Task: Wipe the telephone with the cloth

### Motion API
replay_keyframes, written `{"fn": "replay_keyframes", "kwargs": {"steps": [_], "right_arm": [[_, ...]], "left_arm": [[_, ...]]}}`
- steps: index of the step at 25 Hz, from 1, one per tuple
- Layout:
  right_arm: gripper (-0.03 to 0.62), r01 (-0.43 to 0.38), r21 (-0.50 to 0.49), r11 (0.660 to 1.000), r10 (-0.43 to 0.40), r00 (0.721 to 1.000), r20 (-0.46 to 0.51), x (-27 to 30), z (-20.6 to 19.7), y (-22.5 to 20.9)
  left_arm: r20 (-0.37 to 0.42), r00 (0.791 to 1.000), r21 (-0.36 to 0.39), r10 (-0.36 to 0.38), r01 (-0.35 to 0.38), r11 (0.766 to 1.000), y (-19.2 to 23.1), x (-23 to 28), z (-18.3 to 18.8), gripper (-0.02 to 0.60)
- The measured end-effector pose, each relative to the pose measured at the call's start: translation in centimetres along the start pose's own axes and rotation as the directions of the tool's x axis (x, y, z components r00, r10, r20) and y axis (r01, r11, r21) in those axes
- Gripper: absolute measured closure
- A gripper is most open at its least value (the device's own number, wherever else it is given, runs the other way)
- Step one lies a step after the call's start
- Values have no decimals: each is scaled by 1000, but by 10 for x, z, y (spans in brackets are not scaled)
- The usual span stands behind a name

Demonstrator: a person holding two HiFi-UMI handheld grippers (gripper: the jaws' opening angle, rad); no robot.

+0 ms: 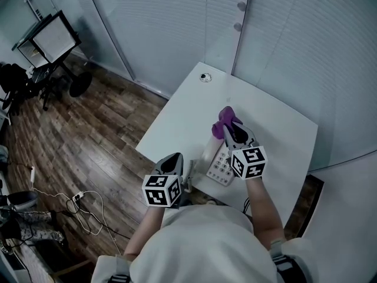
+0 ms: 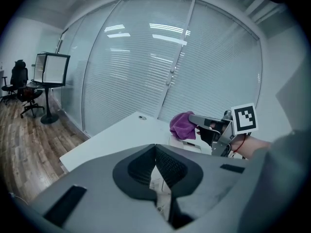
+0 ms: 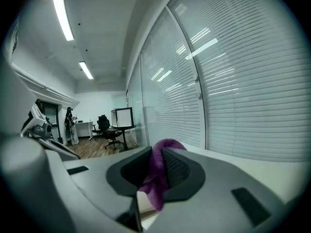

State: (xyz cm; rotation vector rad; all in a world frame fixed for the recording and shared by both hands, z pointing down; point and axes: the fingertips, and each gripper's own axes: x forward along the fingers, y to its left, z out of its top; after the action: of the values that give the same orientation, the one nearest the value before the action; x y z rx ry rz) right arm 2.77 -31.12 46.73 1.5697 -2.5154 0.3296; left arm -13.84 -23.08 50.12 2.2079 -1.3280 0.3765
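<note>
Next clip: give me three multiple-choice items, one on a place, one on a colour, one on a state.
1. On the white table, the telephone sits: A at the near edge, by the person; B at the far corner; C dead centre.
2. The cloth is: A yellow; B purple; C black.
3. The right tongs are: A open, empty; B shut on the cloth; C out of view.
Key: 1A, it lies right before the person; 2B, purple in every view; 3B, cloth pinched between the jaws.

1 tel. point(image 1: 221, 168), 1 cloth point(image 1: 227, 118), 1 table point(image 1: 187, 114), 1 L gripper point(image 2: 155, 168), 1 R gripper point(image 3: 154, 176)
</note>
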Motion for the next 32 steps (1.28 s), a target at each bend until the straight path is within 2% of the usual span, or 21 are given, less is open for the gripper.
{"fn": "replay_keyframes", "kwargs": {"steps": [16, 32], "right_arm": [[514, 55, -17, 998, -57, 987, -149, 21, -57, -5], [514, 45, -8, 999, -45, 982, -182, 21, -64, -2]], "left_arm": [[-11, 1000, -34, 15, -15, 999, 11, -2, -11, 560], [-14, 1000, -41, 28, -29, 999, 4, -13, -18, 561]]}}
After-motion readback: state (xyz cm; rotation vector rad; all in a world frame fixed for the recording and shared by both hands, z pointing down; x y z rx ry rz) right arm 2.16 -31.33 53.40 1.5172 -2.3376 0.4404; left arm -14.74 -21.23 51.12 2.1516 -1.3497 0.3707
